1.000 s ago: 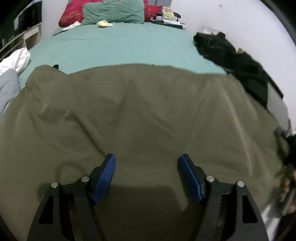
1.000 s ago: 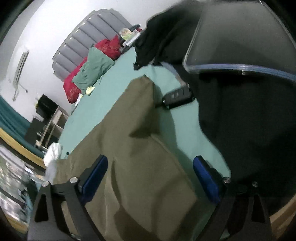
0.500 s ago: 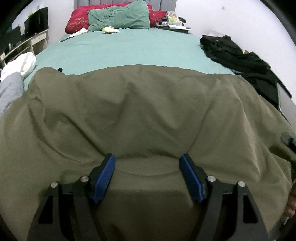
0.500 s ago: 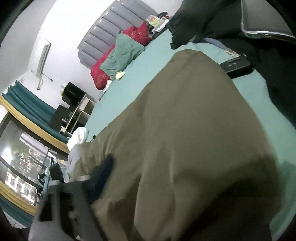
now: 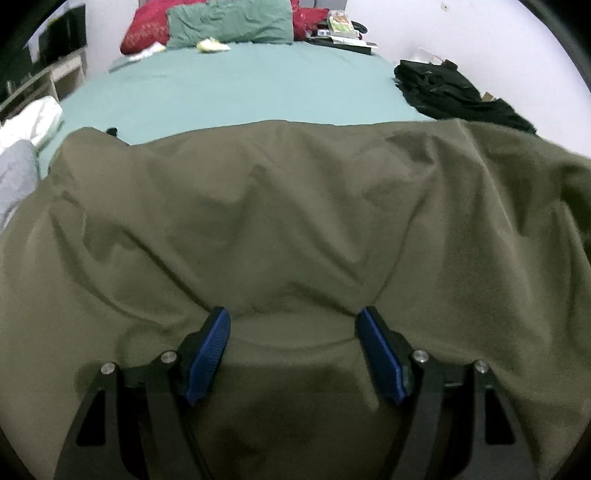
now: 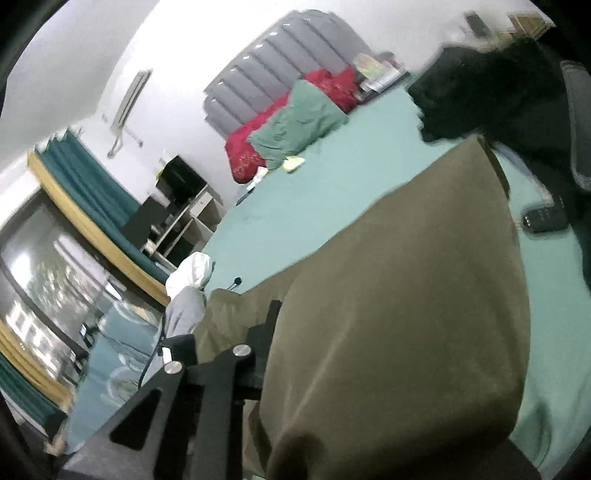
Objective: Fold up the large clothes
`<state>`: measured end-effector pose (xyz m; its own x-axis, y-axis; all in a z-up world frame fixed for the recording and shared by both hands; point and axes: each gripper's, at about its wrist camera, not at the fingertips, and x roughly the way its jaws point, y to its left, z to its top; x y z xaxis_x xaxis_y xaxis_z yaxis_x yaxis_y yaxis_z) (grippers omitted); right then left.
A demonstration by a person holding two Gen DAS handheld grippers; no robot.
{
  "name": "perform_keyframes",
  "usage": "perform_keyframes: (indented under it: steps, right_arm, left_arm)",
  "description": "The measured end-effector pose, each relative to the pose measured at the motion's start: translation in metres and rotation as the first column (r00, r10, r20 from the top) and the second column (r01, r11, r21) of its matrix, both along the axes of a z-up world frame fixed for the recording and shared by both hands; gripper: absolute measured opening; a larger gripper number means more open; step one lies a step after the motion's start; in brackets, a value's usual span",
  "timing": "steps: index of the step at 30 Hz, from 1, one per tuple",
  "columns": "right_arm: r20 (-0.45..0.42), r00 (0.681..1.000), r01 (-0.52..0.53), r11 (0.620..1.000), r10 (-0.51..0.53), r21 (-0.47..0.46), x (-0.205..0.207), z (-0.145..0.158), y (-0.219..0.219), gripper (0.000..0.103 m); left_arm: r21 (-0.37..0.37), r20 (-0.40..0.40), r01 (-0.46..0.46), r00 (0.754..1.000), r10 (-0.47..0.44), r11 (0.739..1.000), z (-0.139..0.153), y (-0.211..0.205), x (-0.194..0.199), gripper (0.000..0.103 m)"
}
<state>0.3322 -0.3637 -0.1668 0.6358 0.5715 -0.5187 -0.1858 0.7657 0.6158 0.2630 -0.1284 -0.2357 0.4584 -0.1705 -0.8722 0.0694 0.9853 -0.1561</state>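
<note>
A large olive-green garment (image 5: 295, 221) lies spread across the near half of a bed with a teal sheet (image 5: 240, 88). My left gripper (image 5: 293, 332) rests on its near part, open, with a low ridge of cloth between the blue pads (image 5: 208, 347). In the right wrist view the same garment (image 6: 406, 295) is lifted and drapes over my right gripper (image 6: 295, 317). Its jaws are closing with the garment's edge between them. Only one black finger (image 6: 273, 314) shows; the other is hidden under cloth.
Black clothes (image 5: 454, 92) are heaped at the bed's right edge by the wall. A small dark device (image 6: 545, 218) lies on the sheet near them. Green and red pillows (image 5: 229, 18) sit at the headboard. White and grey clothes (image 5: 22, 147) lie at the left edge.
My right gripper went from wide open to closed on the garment's right edge and rose, rolling as it lifted the cloth. The garment's right side has come up. The left gripper stayed put.
</note>
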Motion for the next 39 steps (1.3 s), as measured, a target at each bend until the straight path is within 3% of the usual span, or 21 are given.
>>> perform_keyframes:
  steps: [4, 11, 14, 17, 20, 22, 24, 25, 27, 28, 30, 32, 36, 39]
  right_arm:
    - [0.061, 0.997, -0.047, 0.992, 0.054, -0.113, 0.005, 0.04, 0.053, 0.018]
    - [0.075, 0.975, -0.174, 0.929, 0.209, -0.326, 0.01, 0.069, 0.17, 0.019]
    - [0.031, 0.956, -0.257, 0.886, 0.291, -0.386, 0.011, 0.061, 0.227, 0.019]
    - [-0.043, 0.924, -0.359, 0.82, 0.381, -0.446, 0.004, 0.036, 0.281, 0.02]
    - [-0.15, 0.864, -0.499, 0.778, 0.48, -0.382, -0.004, 0.003, 0.327, 0.021]
    - [-0.218, 0.816, -0.577, 0.727, 0.536, -0.373, -0.014, -0.021, 0.358, 0.035]
    - [-0.228, 0.8, -0.596, 0.695, 0.555, -0.402, -0.022, -0.032, 0.376, 0.042]
    - [-0.225, 0.799, -0.596, 0.691, 0.557, -0.409, -0.024, -0.032, 0.382, 0.054]
    - [-0.218, 0.787, -0.614, 0.697, 0.577, -0.372, -0.029, -0.03, 0.384, 0.075]
    - [-0.219, 0.778, -0.626, 0.696, 0.589, -0.351, -0.029, -0.027, 0.384, 0.08]
    - [-0.247, 0.764, -0.644, 0.686, 0.595, -0.339, -0.025, -0.025, 0.38, 0.081]
    - [-0.259, 0.767, -0.642, 0.708, 0.587, -0.295, -0.02, -0.018, 0.371, 0.081]
    - [-0.204, 0.814, -0.575, 0.805, 0.544, -0.145, -0.017, 0.015, 0.333, 0.084]
    - [-0.118, 0.866, -0.497, 0.861, 0.485, -0.11, -0.017, 0.044, 0.294, 0.098]
  left_arm:
    - [-0.087, 0.031, 0.032, 0.999, -0.029, 0.996, 0.022, 0.027, -0.01, 0.073]
    - [-0.112, 0.163, 0.002, 0.986, 0.016, 0.994, 0.073, 0.118, -0.048, 0.073]
    - [-0.104, 0.2, -0.036, 0.978, 0.056, 0.994, 0.085, 0.163, -0.068, 0.073]
    - [-0.115, 0.215, -0.089, 0.97, 0.113, 0.989, 0.087, 0.21, -0.087, 0.073]
    - [-0.146, 0.208, -0.169, 0.958, 0.198, 0.975, 0.081, 0.255, -0.105, 0.073]
    - [-0.173, 0.178, -0.227, 0.95, 0.257, 0.958, 0.07, 0.284, -0.113, 0.073]
    - [-0.196, 0.141, -0.287, 0.938, 0.316, 0.938, 0.063, 0.309, -0.116, 0.073]
    - [-0.208, 0.131, -0.311, 0.931, 0.342, 0.927, 0.06, 0.321, -0.12, 0.073]
    - [-0.197, 0.121, -0.351, 0.918, 0.378, 0.915, 0.054, 0.34, -0.122, 0.073]
    - [-0.185, 0.102, -0.364, 0.917, 0.386, 0.913, 0.049, 0.346, -0.12, 0.073]
    - [-0.221, 0.036, -0.369, 0.922, 0.386, 0.903, 0.036, 0.36, -0.113, 0.073]
    - [-0.266, 0.042, -0.36, 0.922, 0.384, 0.894, 0.034, 0.364, -0.112, 0.073]
    - [-0.32, 0.101, -0.276, 0.941, 0.322, 0.906, 0.038, 0.344, -0.112, 0.076]
    - [-0.35, 0.123, -0.231, 0.95, 0.289, 0.908, 0.043, 0.326, -0.107, 0.078]
